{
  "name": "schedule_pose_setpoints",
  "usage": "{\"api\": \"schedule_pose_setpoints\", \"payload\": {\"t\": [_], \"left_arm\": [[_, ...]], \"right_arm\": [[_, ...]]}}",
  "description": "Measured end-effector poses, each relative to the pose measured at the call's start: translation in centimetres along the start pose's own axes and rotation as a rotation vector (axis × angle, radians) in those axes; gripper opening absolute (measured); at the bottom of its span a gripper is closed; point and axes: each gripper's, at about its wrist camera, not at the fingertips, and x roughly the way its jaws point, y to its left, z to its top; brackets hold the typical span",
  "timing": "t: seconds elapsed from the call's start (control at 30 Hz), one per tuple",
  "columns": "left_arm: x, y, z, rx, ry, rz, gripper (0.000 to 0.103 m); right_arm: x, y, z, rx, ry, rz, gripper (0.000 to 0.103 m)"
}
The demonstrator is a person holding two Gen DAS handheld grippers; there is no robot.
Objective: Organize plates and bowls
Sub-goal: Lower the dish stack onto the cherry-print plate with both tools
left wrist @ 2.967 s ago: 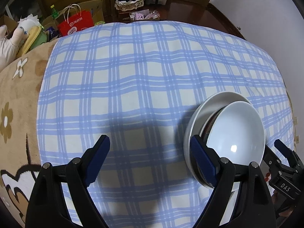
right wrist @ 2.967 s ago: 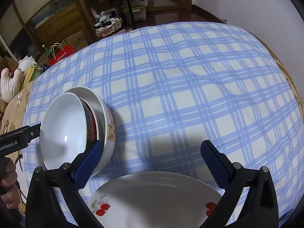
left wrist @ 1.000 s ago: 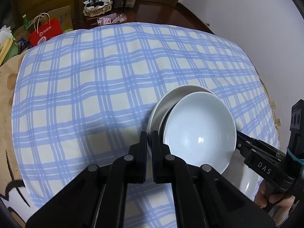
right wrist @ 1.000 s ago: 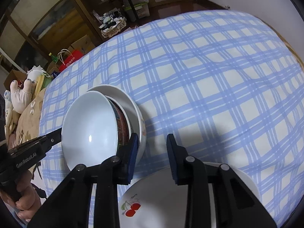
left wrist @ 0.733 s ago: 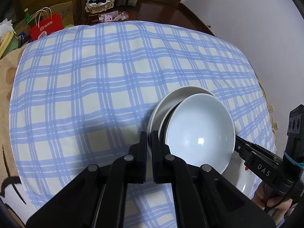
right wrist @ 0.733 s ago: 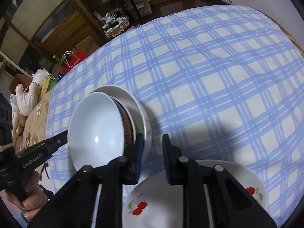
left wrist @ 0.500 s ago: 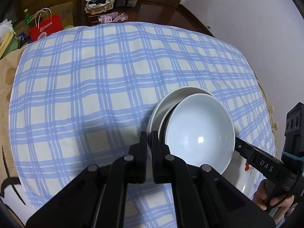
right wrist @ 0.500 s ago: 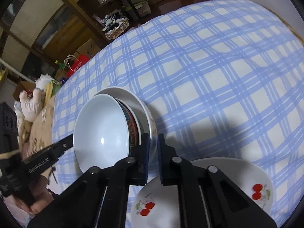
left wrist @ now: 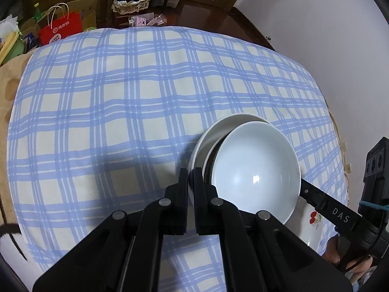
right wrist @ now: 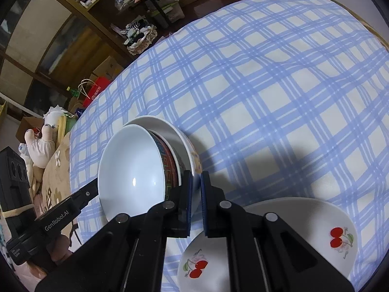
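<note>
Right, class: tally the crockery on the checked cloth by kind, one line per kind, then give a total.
Bowls: 3, nested: plain white bowl, patterned bowl, outer white bowl.
Plates: 1, the cherry plate.
Total: 4.

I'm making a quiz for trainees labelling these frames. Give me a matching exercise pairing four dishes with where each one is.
1 plain white bowl
2 patterned bowl
3 outer bowl
4 cherry plate

A middle of the stack
B rim pinched by left tongs and right tongs
C on checked cloth, outside the stack
D innermost

Pairs: 1-D, 2-A, 3-B, 4-C
</note>
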Motion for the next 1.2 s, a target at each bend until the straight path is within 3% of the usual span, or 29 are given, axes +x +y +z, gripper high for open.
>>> {"api": "schedule_pose_setpoints", "payload": {"t": [0.13, 0.43, 0.7, 0.83, 0.93, 1.2], "left_arm": [[0.1, -0.5, -0.1, 0.018, -0.007, 0.034, 0.003], [0.4, -0.1, 0.1, 0.000, -0.010, 0.013, 0.003], [0.6, -1.1, -0.1, 0.030, -0.034, 0.086, 0.003], [0.8, -0.7, -0.1, 0.007, -0.044, 0.060, 0.003], [0.7, -0.8, -0.5, 0.049, -0.099, 0.040, 0.003], [0.4, -0.7, -0.4, 0.020, -0.098, 0.016, 0.003]], "right_arm": [[0.1, 0.4, 0.0, -0.026, -0.001, -0.029, 0.010], [0.1, 1.2, -0.1, -0.070, -0.015, -0.077, 0.009], [0.1, 1.4, 0.0, -0.101, 0.012, -0.091, 0.009], [0.3, 1.8, 0.3, -0.109, 0.030, -0.115, 0.009], [0.5, 2.2, 0.5, -0.133, 0.036, -0.149, 0.008], [0.5, 2.5, 0.5, -0.131, 0.043, -0.180, 0.008]]}}
